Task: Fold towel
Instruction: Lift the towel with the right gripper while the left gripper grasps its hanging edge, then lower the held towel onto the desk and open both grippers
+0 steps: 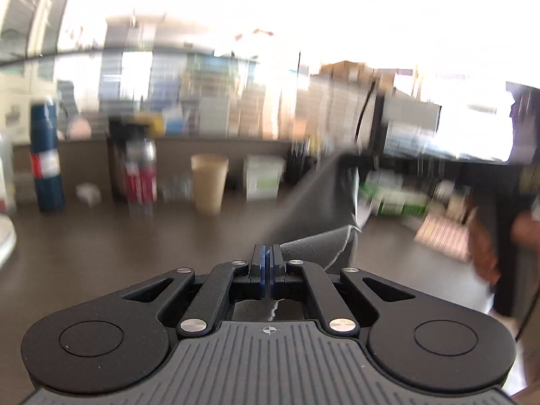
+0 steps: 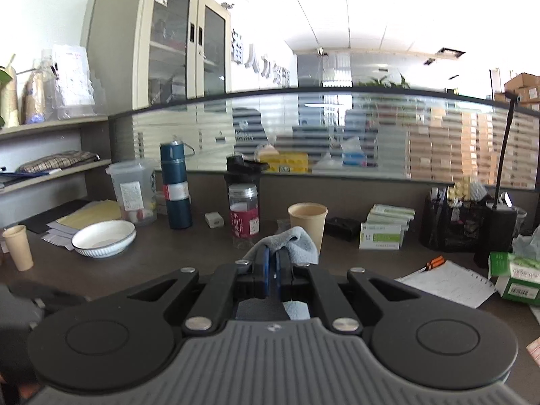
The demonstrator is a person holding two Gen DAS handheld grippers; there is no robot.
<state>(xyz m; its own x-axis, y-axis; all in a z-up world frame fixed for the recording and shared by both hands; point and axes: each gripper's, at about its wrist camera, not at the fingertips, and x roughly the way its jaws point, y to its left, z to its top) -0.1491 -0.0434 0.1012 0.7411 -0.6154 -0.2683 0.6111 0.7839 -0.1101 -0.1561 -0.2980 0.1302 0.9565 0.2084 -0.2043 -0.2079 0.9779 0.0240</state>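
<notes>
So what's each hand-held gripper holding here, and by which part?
Both are shut on the grey towel. The right hand-held gripper pinches a bunched edge; the left hand-held gripper pinches an edge too, cloth stretching off to its right.

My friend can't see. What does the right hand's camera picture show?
The right gripper is pinched shut on a bunched grey towel, held above a brown desk. Behind it stand a paper cup, a blue flask and a white bowl.
</notes>
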